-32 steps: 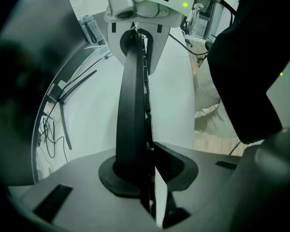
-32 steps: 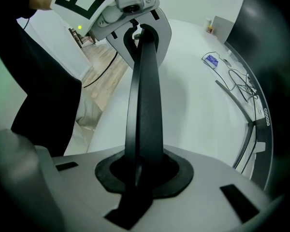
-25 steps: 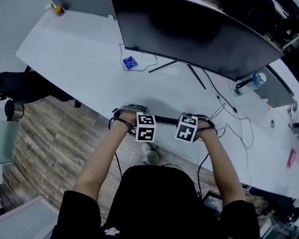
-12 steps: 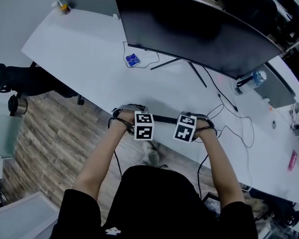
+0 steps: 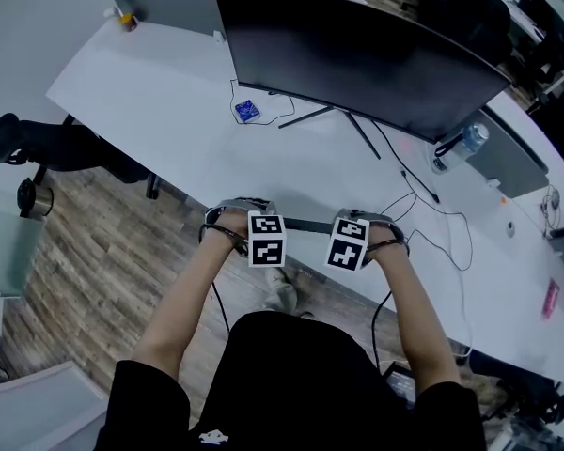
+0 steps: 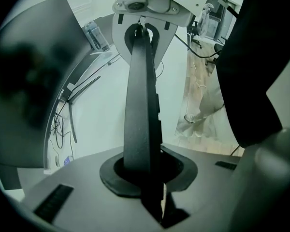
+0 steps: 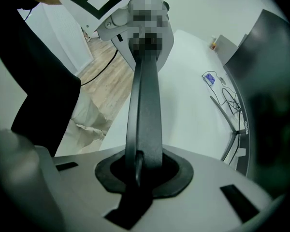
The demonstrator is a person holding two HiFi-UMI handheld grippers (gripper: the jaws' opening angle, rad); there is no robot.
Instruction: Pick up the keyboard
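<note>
- A person stood at a white worktop (image 5: 169,120) with a claw in each hand. Both claws pointed down at a dark keyboard (image 5: 305,224) that lay along the worktop's near edge, in front of a wide curved monitor (image 5: 357,54).
- The left claw (image 6: 145,178) was clenched on the keyboard's left end. Its own view showed the slim black board running straight out from between the jaws toward the other claw.
- The right claw (image 7: 137,178) grasped the opposite end in the same way, with its pads pressed against the board.
- Taking one end in each claw looked like a way to keep the long, thin board level and stop it twisting.
- Both gripper views showed the wooden floor (image 5: 103,252) beside the keyboard, so it sat right at the worktop's lip. It seemed to be clear of the surface, though no view settled that. The pick-up looked to be under way but not finished.
- Cables (image 5: 423,224) trailed over the worktop to the right of the claws. Whether one ran to the keyboard could not be told, and a tethered lead could tug as the board rose.
- A blue packet (image 5: 246,112) and a bottle (image 5: 465,142) stood well apart from the keyboard and out of its way.
</note>
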